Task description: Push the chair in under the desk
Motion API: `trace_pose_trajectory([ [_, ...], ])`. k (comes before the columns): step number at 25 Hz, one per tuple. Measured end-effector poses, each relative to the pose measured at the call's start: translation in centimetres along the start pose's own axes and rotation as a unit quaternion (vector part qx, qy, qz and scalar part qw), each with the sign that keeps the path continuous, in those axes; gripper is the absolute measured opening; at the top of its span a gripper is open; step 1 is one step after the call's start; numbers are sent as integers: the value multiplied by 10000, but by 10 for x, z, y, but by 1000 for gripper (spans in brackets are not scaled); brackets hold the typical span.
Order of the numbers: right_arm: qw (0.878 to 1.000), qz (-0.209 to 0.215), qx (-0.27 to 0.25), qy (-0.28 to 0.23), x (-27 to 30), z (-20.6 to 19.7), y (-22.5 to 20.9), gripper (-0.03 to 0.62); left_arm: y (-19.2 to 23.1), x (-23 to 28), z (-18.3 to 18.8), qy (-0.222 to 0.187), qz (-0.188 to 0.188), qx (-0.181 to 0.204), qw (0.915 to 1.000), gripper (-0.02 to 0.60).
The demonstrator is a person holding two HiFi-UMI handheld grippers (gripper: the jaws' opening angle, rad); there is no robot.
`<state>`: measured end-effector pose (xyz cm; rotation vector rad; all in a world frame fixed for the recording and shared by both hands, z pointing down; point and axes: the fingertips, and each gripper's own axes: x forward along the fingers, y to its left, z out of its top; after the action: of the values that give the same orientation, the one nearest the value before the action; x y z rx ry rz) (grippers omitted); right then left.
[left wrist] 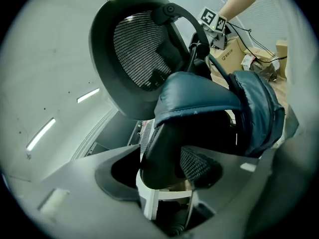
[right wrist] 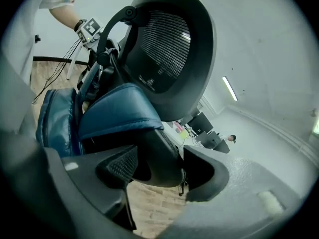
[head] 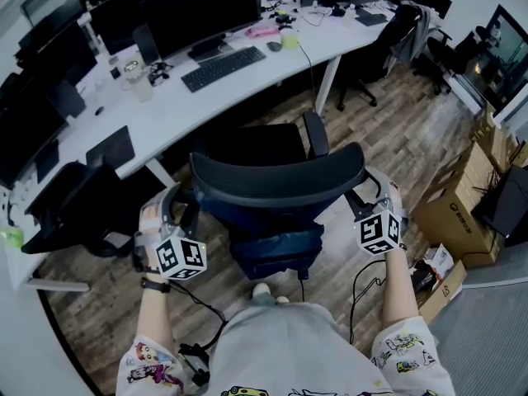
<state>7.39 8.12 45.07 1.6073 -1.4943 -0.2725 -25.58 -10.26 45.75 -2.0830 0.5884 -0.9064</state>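
A black mesh office chair stands in front of me, its seat facing the white desk and partly under its edge. A blue padded cover hangs behind the backrest. My left gripper is shut on the left edge of the chair's back frame, which shows black between its jaws. My right gripper is shut on the right edge in the same way. The mesh backrest and blue cover rise above both sets of jaws.
The desk carries a keyboard and monitors; its white leg stands right of the chair. Another black chair sits at the left, a further one at the far right. Cardboard boxes and floor cables lie to my right.
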Motion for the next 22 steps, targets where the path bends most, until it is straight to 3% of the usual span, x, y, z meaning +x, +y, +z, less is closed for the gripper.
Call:
trace_pose_trajectory([
  [12,9994,-229,-230,145,11,-3,-10,259,5,4,2,-71,104,95,9999,249],
  [22,9997,-160,-175,-79,39,-7,-28,261,12,27,7,259,61,-82,9996,252],
])
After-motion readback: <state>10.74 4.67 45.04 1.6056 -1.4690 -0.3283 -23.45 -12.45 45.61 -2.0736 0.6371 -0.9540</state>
